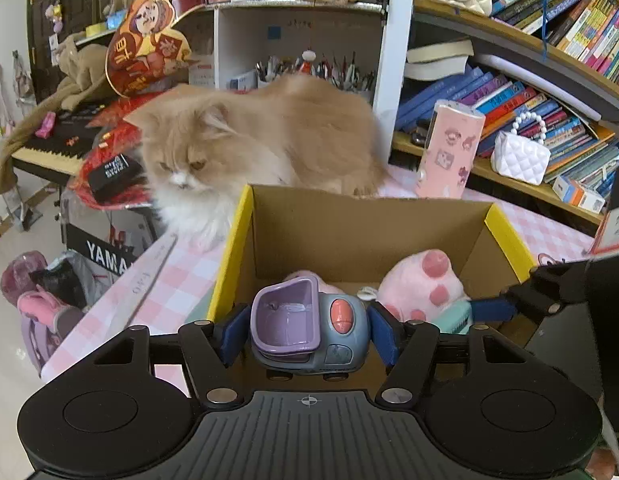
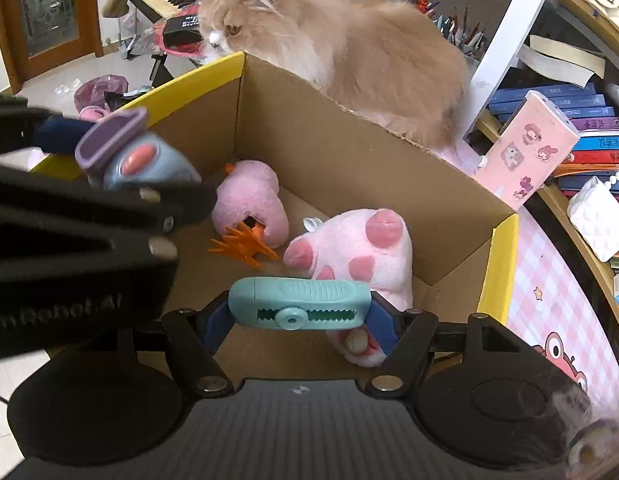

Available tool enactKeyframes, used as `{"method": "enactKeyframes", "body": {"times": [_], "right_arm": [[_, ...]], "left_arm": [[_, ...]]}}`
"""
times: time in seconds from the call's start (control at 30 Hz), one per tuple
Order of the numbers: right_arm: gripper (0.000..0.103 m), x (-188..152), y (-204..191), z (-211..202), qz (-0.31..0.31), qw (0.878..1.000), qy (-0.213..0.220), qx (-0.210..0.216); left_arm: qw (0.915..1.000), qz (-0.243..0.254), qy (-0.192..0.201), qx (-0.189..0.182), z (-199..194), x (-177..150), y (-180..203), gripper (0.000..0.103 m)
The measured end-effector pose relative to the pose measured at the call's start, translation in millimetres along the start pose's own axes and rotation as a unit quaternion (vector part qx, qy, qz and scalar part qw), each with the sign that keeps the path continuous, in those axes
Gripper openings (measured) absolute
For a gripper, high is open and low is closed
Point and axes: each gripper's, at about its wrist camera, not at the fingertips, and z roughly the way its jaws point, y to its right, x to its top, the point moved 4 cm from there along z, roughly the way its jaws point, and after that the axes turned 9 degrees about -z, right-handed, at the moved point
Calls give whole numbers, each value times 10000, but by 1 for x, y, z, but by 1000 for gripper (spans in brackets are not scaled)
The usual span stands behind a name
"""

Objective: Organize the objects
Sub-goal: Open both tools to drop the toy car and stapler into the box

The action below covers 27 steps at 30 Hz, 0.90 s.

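Note:
My left gripper is shut on a blue toy truck with a purple bucket, held above the open cardboard box. That toy truck also shows at the left of the right wrist view, over the box's near corner. My right gripper is shut on a teal plastic clip with a toothed slot, hanging over the box. On the box floor lie a pink paw plush, a second pink plush and an orange claw clip. The paw plush sits just right of the truck.
A fluffy orange cat sits on the pink checked tablecloth right behind the box, its head by the box's far left corner. A pink case and a white quilted bag stand by the bookshelf at right. A keyboard lies at left.

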Motion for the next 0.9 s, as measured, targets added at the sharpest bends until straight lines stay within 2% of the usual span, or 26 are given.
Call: {"method": "enactKeyframes", "body": {"times": [0.1, 0.13, 0.17, 0.47, 0.7, 0.9], "right_arm": [[70, 0, 0, -2, 46, 9999, 87, -62], [70, 1, 1, -4, 98, 9998, 115, -91], [70, 0, 2, -7, 179, 9996, 171, -134], [70, 1, 9, -58, 810, 9916, 860, -533], [70, -14, -6, -103, 1304, 9802, 1289, -747], [70, -35, -30, -131, 1578, 9730, 1447, -865]], "left_arm": [[9999, -108, 115, -60, -7, 3, -2, 69], [9997, -148, 188, -101, -12, 5, -2, 78], [9994, -168, 273, -119, -17, 7, -2, 81], [9953, -316, 877, -257, -68, 19, -9, 83], [9941, -451, 930, -319, -104, 5, -25, 85], [9950, -522, 822, -203, -124, -20, -44, 87]]}}
